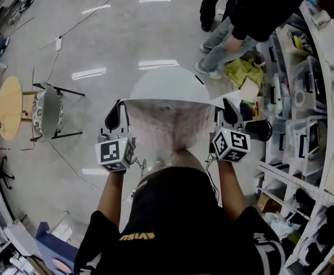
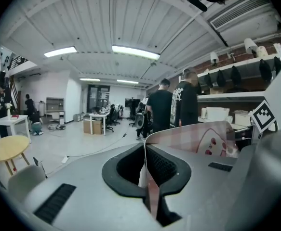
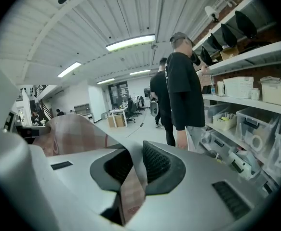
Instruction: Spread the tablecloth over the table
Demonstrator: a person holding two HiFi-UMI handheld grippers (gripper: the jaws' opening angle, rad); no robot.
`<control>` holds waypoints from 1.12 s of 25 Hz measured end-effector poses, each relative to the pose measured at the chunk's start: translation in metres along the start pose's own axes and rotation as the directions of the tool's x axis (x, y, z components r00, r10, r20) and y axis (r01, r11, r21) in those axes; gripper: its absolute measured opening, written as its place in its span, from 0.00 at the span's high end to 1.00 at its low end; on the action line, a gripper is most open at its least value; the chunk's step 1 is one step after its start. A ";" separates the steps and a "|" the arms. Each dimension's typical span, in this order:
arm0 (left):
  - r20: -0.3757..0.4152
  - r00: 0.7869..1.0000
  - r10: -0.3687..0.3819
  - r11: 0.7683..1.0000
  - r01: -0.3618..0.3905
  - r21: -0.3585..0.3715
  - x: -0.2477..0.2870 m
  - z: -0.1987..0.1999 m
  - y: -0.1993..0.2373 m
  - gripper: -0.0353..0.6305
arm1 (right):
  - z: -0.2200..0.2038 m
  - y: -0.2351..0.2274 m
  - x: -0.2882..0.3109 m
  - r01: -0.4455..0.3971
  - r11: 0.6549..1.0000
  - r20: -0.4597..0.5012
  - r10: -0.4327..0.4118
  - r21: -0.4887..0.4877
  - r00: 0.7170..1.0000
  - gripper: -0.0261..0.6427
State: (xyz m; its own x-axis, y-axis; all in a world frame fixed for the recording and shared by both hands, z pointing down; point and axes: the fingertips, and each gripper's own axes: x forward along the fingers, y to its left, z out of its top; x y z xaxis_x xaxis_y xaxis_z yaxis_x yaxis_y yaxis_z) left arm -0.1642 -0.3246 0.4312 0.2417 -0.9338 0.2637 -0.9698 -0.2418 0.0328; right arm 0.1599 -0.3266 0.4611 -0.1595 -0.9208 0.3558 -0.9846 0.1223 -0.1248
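The person wore a black short-sleeved T-shirt, with yellow lettering towards its left side and white print on its right sleeve. Just ahead of the T-shirt, the left gripper and the right gripper each had a smooth pale-grey shell and black, finely ribbed pads. Dark ribbed slots were set into the shell. Each gripper carried a marker cube, one left of the T-shirt and one right of it, white with black squares. A thin cable hung beside the left cube.
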 end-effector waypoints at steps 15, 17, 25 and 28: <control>-0.208 0.977 -0.050 0.998 0.057 0.025 0.215 -0.063 0.044 0.92 | -0.041 -0.047 0.229 0.020 1.000 -0.233 -0.024 -0.021 0.972 0.88; -0.246 0.968 -0.045 0.999 0.049 0.012 0.246 -0.076 0.059 0.92 | -0.047 -0.046 0.266 0.008 0.998 -0.264 -0.023 -0.059 0.964 0.88; -0.390 0.919 -0.053 0.999 0.050 -0.017 0.354 -0.136 0.096 0.90 | -0.082 -0.051 0.380 0.006 0.980 -0.353 -0.076 -0.197 0.933 0.89; -0.411 0.911 -0.030 1.000 0.031 -0.005 0.378 -0.158 0.103 0.90 | -0.098 -0.052 0.403 0.009 0.976 -0.371 -0.092 -0.219 0.924 0.89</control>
State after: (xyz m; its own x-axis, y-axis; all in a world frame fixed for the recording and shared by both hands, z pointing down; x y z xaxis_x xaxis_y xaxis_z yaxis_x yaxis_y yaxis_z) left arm -0.1776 -0.6613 0.6865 0.2361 -0.7354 0.6352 -0.9619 -0.2696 0.0453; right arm 0.1395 -0.6678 0.7019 -0.0834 -0.7251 0.6836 -0.9778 0.1920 0.0844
